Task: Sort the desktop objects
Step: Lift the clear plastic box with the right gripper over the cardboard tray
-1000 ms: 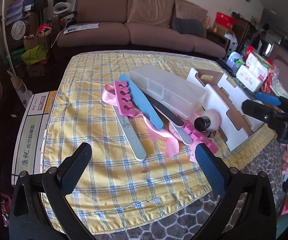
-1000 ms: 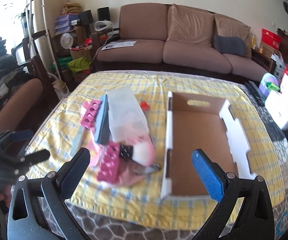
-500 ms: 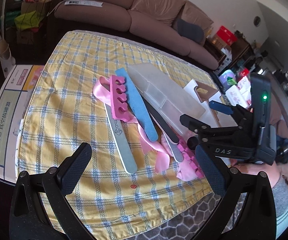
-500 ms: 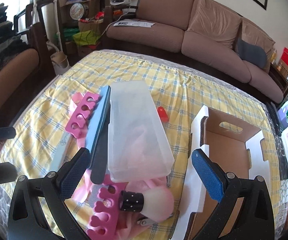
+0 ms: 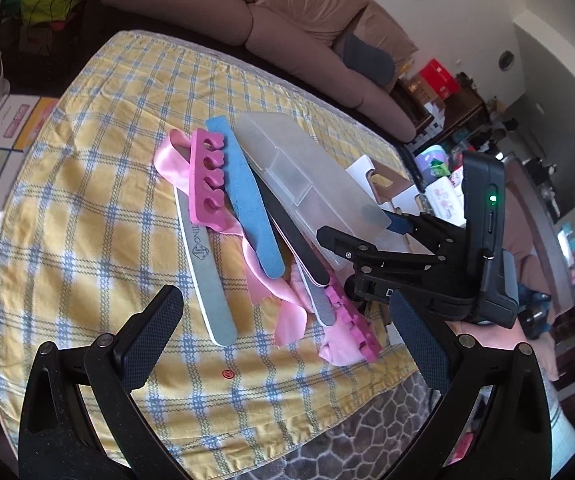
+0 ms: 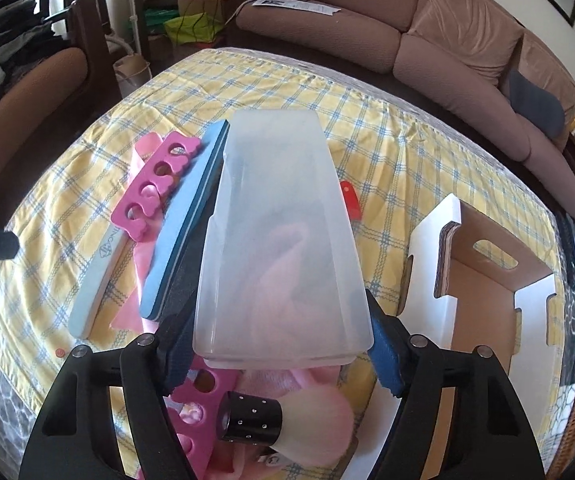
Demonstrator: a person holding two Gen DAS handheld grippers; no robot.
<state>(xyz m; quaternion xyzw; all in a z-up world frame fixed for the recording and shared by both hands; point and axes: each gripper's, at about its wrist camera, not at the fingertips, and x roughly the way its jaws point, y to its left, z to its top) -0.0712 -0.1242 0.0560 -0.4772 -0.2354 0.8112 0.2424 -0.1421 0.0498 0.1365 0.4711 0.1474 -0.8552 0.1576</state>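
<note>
Jaws of the right gripper (image 6: 275, 354) straddle the near end of a long frosted translucent plastic box (image 6: 283, 240), their blue pads set against its two long sides in the right wrist view; whether they press it firmly cannot be told. Just below the box end lies a fluffy pink powder brush with a studded black handle (image 6: 287, 422), resting on a magenta foam toe separator (image 6: 203, 392) and a crumpled pink satin ribbon (image 5: 265, 280).

Seen from the left wrist camera, the left gripper (image 5: 287, 334) hovers with its jaws spread wide and nothing between them, above the near edge of the tabletop, which is covered by a yellow cloth with blue and white checks (image 5: 99, 216). Ahead of it lies a long pale grey nail file (image 5: 205, 272), and beside that a second magenta toe separator (image 5: 207, 176), a thick blue buffing block (image 5: 247, 196) and a slim black nail file (image 5: 295, 236), all fanned out and overlapping against the left side of the plastic box.

To the right of the box stands an open white cardboard tray with a brown inside and cut-out handles (image 6: 487, 276). A small red object (image 6: 349, 200) shows between box and tray. Beyond the tabletop runs a brown fabric sofa (image 6: 367, 28).
</note>
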